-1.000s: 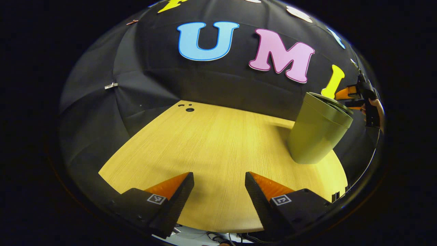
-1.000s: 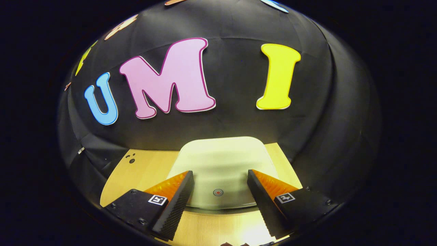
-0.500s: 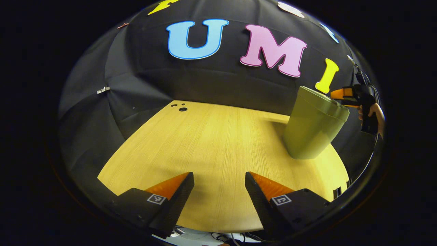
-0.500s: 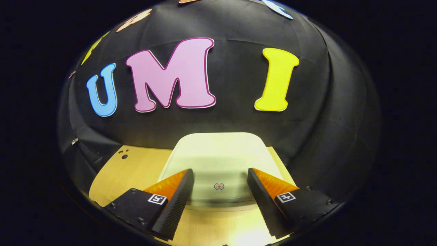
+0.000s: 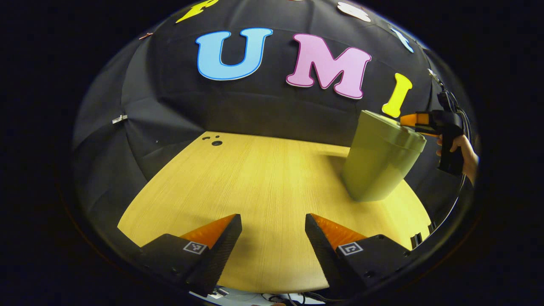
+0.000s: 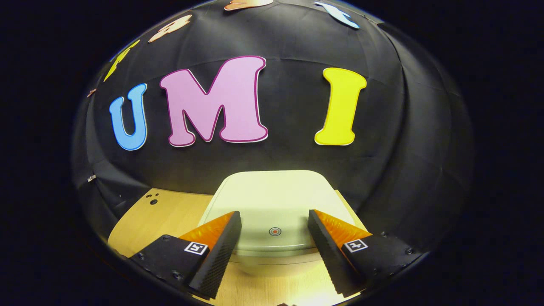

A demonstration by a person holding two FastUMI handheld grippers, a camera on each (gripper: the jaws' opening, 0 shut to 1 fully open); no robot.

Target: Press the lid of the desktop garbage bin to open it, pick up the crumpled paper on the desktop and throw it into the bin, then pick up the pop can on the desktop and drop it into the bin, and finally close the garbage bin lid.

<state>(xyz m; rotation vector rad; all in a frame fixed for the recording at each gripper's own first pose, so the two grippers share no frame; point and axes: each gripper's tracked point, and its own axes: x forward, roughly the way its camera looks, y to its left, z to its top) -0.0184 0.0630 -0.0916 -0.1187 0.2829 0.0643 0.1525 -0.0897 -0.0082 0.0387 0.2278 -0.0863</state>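
Since the earlier frames my right gripper (image 6: 274, 238) has dipped a little toward the bin, so the lid sits lower and fuller between its fingers, and in the left gripper view the bin has drifted slightly leftward as that hand swung.

Nearest in the right gripper view, the fingers stand wide apart with nothing between them, straddling the front edge of the bin's lid (image 6: 276, 195). A small red ring mark (image 6: 275, 231) on the lid lies just ahead of the fingertips; I judge that to be the press spot, which is why I hold the gripper above and in front of it. I cannot tell whether a finger touches the lid yet.

My left gripper (image 5: 273, 244) is also spread wide and empty, hanging over bare wooden desktop (image 5: 263, 178) well left of the bin, kept clear as I see it. Farther off, the green garbage bin (image 5: 376, 163) stands upright, lid down, with the right gripper and the hand (image 5: 461, 148) holding it at its rim.
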